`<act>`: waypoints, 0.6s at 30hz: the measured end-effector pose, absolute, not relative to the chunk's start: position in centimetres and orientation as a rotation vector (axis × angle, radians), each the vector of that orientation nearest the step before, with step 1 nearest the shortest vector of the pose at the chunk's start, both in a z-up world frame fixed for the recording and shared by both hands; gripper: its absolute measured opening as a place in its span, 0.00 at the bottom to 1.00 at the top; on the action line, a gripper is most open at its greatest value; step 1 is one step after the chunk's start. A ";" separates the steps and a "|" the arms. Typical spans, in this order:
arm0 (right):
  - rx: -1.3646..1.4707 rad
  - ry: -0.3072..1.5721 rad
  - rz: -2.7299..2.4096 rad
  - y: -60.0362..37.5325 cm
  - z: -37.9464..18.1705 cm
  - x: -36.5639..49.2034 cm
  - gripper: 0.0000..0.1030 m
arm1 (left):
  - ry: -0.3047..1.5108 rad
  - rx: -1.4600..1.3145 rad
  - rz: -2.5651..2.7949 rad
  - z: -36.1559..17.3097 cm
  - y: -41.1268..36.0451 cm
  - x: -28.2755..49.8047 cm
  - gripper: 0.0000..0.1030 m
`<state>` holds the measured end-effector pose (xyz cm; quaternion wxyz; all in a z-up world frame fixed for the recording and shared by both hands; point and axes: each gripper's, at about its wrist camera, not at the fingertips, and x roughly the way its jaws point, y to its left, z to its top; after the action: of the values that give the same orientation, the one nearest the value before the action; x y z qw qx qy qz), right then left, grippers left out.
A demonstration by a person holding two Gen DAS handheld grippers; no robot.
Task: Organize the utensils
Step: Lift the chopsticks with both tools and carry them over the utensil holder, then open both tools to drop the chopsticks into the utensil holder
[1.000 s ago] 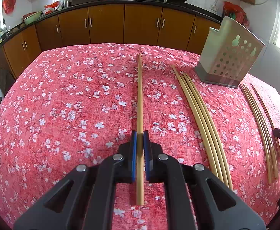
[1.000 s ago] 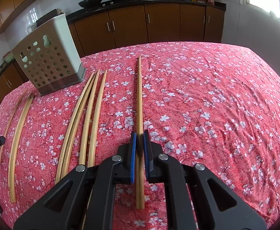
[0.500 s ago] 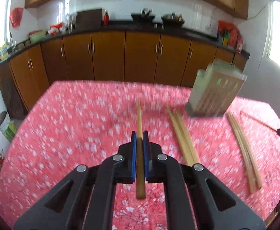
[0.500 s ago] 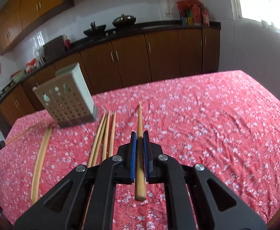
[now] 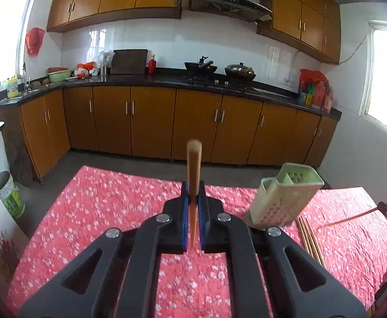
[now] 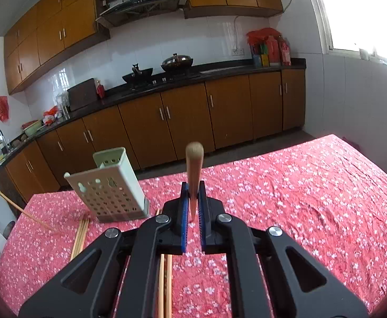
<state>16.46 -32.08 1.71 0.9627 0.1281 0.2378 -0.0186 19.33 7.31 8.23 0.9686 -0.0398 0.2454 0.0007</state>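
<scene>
**A:** Since a second ago both chopsticks have come up off the surface [image 5: 93, 201]. They lay flat on the red cloth then; now each is carried in the air and the cameras look across the kitchen instead of down.

**B:** So both picks are done. Are the grips firm?

**A:** The left gripper [image 5: 193, 212] is clamped on its chopstick [image 5: 193, 169], blue pads pressed to either side. The right gripper [image 6: 193, 209] is closed on the other chopstick [image 6: 194, 169] the same way.

**B:** Which way do they point?

**A:** Each runs lengthwise along its gripper's fingers, away from the camera and tilted upward, the far end rising above the pads toward the cabinets. Foreshortening hides most of the length.

**B:** And the holder?

**A:** The perforated utensil holder [image 5: 283, 198] stands on the cloth, near and right of the left gripper; in the right view it is on the left [image 6: 108, 188]. More chopsticks [image 6: 81, 233] lie flat beside its base. I judge the next step is tipping each stick end-down over the holder's open top.
</scene>
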 end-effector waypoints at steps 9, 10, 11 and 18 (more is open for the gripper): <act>0.309 0.239 0.032 -31.5 10.6 17.2 0.07 | 0.324 -0.107 -0.035 15.5 5.5 20.0 0.07; 0.318 0.206 0.048 -31.1 11.7 17.3 0.07 | 0.293 -0.118 -0.050 16.7 4.8 20.1 0.07; 0.322 0.186 0.059 -30.9 12.4 17.4 0.07 | 0.264 -0.130 -0.064 17.7 4.2 20.2 0.07; 0.270 0.166 0.147 -27.3 13.1 19.9 0.07 | 0.130 -0.173 -0.139 20.6 -0.4 21.4 0.07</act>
<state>19.95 -27.27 13.12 0.9848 0.1343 0.0824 0.0730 21.38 -0.37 20.58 0.9918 -0.0861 0.0647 -0.0693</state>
